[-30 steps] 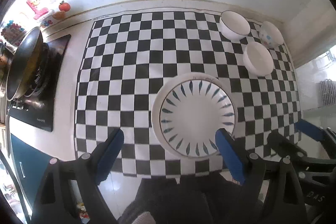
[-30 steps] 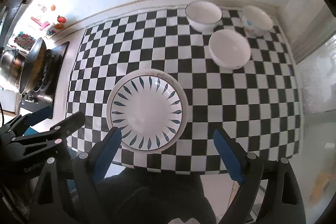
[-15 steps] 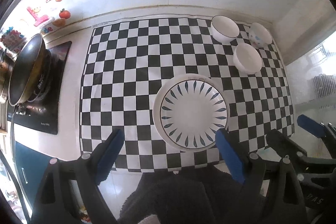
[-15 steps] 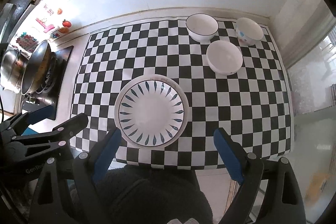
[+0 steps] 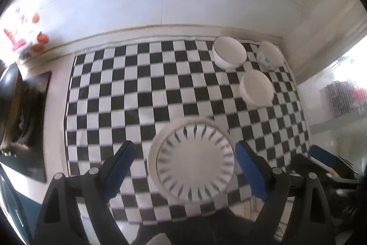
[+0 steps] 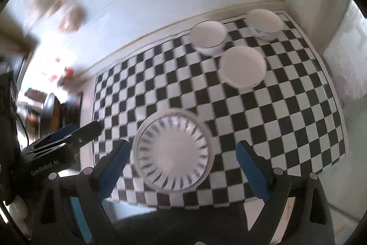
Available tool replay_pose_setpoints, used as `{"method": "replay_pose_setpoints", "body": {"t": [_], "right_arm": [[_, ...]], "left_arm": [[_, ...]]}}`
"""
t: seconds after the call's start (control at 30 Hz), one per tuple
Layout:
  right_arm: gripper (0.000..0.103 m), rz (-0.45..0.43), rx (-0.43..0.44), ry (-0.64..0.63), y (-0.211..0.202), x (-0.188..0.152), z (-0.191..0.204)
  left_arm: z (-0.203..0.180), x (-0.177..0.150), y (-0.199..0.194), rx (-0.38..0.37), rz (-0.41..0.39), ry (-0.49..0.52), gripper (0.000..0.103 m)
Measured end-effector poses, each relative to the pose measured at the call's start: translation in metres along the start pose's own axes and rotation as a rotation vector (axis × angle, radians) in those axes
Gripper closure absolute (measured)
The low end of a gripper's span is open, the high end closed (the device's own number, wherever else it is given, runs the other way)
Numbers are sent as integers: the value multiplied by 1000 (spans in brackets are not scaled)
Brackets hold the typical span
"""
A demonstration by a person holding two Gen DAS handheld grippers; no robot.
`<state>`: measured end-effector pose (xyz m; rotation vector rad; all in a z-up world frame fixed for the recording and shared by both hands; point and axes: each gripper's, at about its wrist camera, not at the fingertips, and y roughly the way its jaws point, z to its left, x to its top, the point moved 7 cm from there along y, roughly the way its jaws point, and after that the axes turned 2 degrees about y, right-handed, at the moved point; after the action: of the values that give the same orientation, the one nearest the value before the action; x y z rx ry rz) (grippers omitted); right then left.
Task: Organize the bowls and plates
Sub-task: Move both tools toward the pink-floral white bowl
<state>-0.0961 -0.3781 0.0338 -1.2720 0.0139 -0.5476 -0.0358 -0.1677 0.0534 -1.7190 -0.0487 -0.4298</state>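
Left-wrist view: my left gripper (image 5: 183, 167) stands wide and empty above the near edge of the checkered mat (image 5: 142, 93), the leaf-patterned plate (image 5: 191, 159) lying flat on the mat below, touched by neither finger. Three bowls cluster at the far right corner — a white bowl (image 5: 229, 54) by the wall, a spotted bowl (image 5: 269, 56) beside it (markings blurred), a second white bowl (image 5: 257, 88) nearer me. Right-wrist view: my right gripper (image 6: 183, 167) is likewise wide and empty — the plate sits toward its left finger (image 6: 114, 164). A dark pan (image 5: 9, 93) rests on the stove at the left.
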Motion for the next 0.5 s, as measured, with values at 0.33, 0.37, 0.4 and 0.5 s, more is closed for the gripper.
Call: {"method": "replay_pose_setpoints", "body": {"t": [0.33,0.37,0.4,0.5], "right_arm": [[8,53,-66,82,90,98,-130],[9,78,-51,87,106,108,-142],[10,97,-50,95,117,114,-151],[16,155,-4,109,151,132,-171]], "left_arm": [[-72,63,125,-52,168,-17,14],[-81,67,143,-62,204,-24,14],[-89,70,159,-73,234,-31,15],[-108,78,203,-85,303,-61,40]]}}
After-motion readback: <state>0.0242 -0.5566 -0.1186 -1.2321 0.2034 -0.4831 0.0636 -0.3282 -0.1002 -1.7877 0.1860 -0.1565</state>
